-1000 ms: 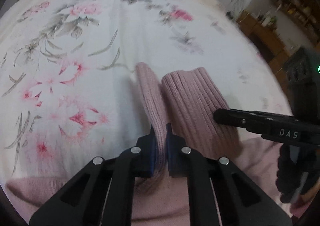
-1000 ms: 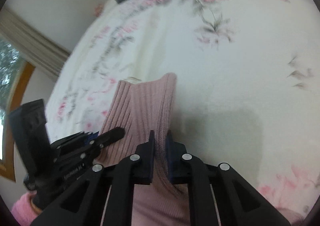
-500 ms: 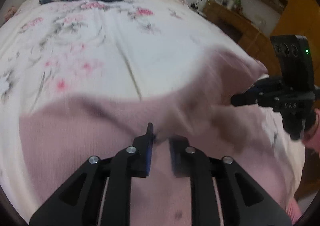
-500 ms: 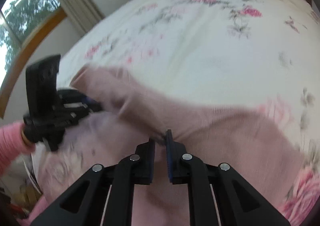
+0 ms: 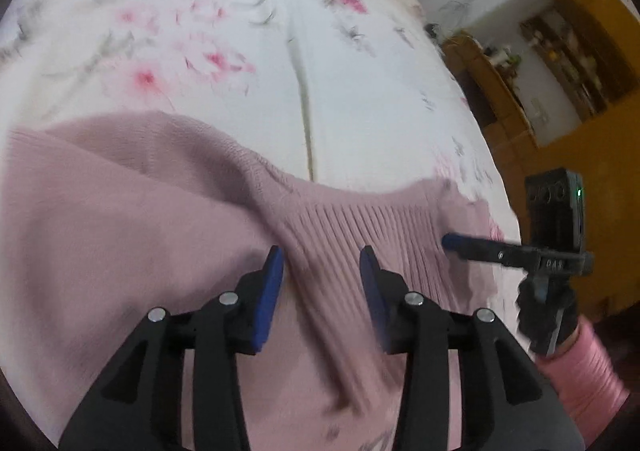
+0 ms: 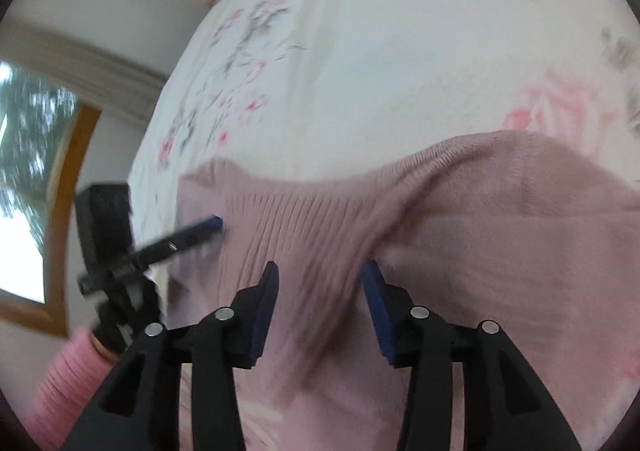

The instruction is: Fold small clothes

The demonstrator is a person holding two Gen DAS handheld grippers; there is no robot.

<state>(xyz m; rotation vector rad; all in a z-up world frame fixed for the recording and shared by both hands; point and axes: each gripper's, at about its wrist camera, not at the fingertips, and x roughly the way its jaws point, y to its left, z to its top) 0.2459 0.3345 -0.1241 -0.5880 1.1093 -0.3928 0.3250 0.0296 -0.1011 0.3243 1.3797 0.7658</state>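
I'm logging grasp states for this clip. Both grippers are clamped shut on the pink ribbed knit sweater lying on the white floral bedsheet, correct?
Not quite. Both are open: the left wrist view shows the left gripper with its blue pads spread apart over the pink ribbed knit sweater, and the right wrist view shows the right gripper likewise. The sweater does lie on the white floral bedsheet.

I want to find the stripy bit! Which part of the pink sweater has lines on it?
The ribbed band of the pink sweater, between the two grippers; the rest is smooth knit.
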